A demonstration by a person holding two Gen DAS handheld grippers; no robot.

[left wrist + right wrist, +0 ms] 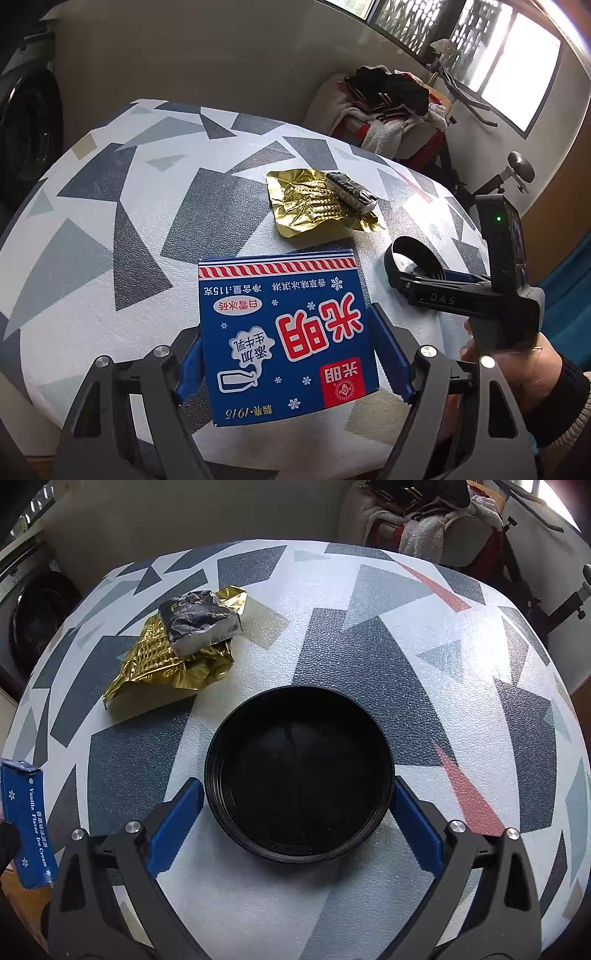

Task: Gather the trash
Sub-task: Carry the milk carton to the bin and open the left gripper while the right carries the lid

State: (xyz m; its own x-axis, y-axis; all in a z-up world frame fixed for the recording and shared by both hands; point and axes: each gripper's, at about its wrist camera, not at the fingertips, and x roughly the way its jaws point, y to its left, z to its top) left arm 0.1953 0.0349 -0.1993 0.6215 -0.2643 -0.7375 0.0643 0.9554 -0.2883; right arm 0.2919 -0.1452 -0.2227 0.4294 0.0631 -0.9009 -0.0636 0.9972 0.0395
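My left gripper (288, 354) is shut on a blue ice cream box (284, 332), its blue pads against the box's two sides, just above the patterned table. The box's side also shows at the left edge of the right wrist view (27, 823). My right gripper (297, 812) is shut on a round black bowl (299, 771) that it grips by the rim on both sides; the bowl (413, 258) and right gripper (424, 284) also show in the left wrist view. A crumpled gold wrapper (314, 203) (162, 664) with a black-and-silver packet (351, 190) (201, 624) on it lies farther back.
The table (110, 206) (424, 664) has a white, grey and blue geometric cover. Behind it stand a chair piled with clothes (388, 107) and an exercise bike (513, 173). A washing machine (33, 620) is at the left.
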